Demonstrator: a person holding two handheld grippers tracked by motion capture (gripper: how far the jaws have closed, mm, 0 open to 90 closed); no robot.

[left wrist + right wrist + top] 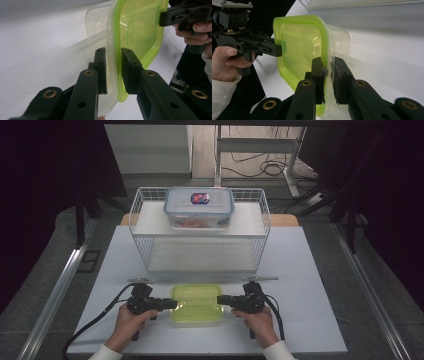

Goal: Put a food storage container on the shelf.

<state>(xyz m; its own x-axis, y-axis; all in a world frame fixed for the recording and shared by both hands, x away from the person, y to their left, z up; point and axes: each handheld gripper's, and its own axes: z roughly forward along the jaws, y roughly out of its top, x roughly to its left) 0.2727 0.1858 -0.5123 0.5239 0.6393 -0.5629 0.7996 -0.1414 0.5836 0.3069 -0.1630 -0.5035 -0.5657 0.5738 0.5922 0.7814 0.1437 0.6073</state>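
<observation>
1. Clear rectangular plastic container with a translucent yellow-green lid (197, 304) — sits on the white table (310, 285), just in front of the white wire basket rack (200, 232).
2. Left gripper (171, 303) — at the container's left end, its jaws closed on the lid's rim. In the left gripper view (113, 72) one black pad lies against the clear wall below the rim and the other on the green lid.
3. Right gripper (222, 299) — at the container's right end, clamped on the rim there. The right gripper view (327, 75) shows the rim pinched between the pads.
4. A second clear lidded plastic box with a red-and-blue label (199, 207) stands on the rack's upper shelf, well behind the green-lidded container.
5. Both hands, left hand (131, 320) and right hand (260, 322), hold the gripper handles on the side of the container away from the rack.
</observation>
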